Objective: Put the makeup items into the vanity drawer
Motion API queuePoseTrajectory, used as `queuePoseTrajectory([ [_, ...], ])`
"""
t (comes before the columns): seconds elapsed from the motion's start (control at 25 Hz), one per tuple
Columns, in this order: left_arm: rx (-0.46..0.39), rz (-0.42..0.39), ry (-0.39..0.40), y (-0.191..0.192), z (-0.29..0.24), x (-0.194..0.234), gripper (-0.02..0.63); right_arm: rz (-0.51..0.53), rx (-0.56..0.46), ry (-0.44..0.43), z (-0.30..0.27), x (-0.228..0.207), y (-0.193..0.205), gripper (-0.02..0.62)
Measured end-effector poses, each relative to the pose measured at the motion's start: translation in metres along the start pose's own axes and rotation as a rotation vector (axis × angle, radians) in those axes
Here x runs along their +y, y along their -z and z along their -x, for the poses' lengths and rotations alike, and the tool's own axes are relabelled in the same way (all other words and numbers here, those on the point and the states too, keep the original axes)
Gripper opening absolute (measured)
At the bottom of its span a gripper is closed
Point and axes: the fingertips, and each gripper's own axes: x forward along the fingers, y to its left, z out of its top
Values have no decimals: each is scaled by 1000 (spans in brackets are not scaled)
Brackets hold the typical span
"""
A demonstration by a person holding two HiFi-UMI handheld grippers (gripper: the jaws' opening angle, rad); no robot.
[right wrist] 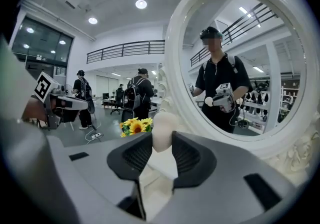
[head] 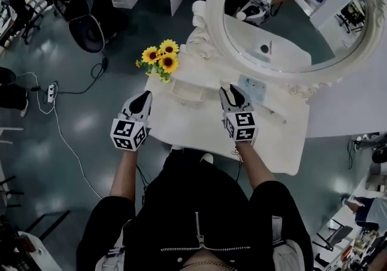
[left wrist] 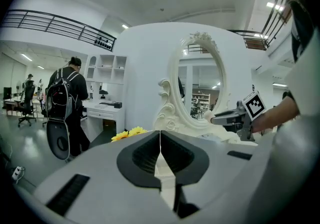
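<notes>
Left gripper (left wrist: pixel 160 143): my fingers pressed together, empty. Right gripper (right wrist: pixel 162 142): my fingers clamp a pale rounded item (right wrist: pixel 162 123). White worktop (head: pixel 181 124) beneath both, oval mirror (right wrist: pixel 174 43) ahead, sunflowers (head: pixel 160 59) ahead-left.

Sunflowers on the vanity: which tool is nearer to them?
Left. In the head view the left tool points up just below the sunflowers. The right tool is farther off to their right, before the mirror.

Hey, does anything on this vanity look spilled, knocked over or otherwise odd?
Nothing stands out. No spill or damage shows on the white vanity. The sunflowers sit at its corner, and the right gripper is shut on a cream rounded makeup item.
</notes>
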Motion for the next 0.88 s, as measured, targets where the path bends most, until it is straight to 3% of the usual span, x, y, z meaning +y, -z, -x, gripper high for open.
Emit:
queuePoseTrajectory([
  [0.36,23,37,-64,19,21,27,21,33,49,-110,-45,48,13,127],
  [0.72,60,59,-58,40,16,40,21,62,219,-207,-87,91,84,129],
  [0.88,67,63,-58,42,14,45,21,68,316,-213,-103,94,118,129],
])
